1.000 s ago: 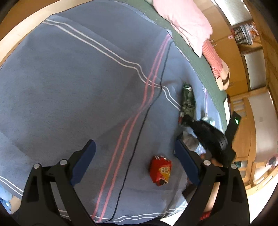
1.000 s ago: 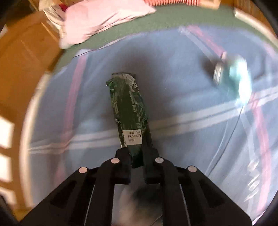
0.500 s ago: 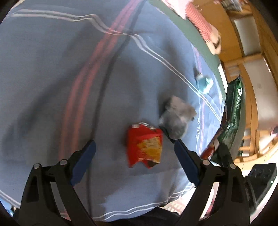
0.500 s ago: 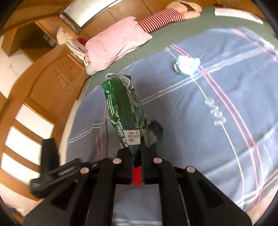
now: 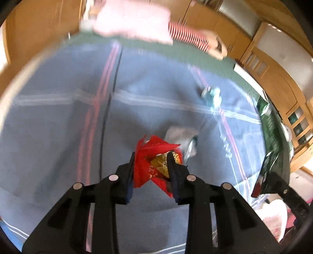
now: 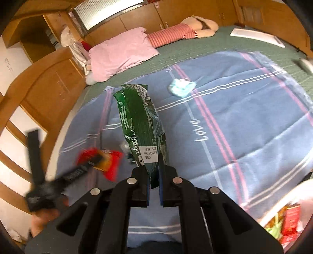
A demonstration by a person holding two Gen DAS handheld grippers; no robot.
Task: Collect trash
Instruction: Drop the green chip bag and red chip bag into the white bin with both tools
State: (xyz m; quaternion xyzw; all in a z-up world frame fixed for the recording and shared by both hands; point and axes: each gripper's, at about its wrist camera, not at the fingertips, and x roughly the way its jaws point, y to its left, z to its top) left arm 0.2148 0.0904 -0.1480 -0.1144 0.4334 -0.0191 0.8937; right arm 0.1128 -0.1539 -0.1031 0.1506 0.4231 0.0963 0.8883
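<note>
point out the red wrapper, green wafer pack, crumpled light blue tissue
red wrapper [image 5: 154, 154]: left wrist view, crumpled middle.
green wafer pack [image 6: 139, 125]: right wrist view, printed face.
crumpled light blue tissue [image 6: 182, 88]: right wrist view, centre.

A wide bed fills most of both views, spread with a blue blanket [image 6: 244, 121] crossed by pink and white stripes and bearing the word "love" in white. A green sheet [image 6: 195, 50] shows beyond it. At the upper left of the right wrist view lies a pink pillow [image 6: 121, 54], with a striped stuffed toy [image 6: 176, 35] beside it. Wooden cabinets [image 6: 195, 13] line the top edge, and a window blind [image 6: 105, 11] glows with daylight.
</note>
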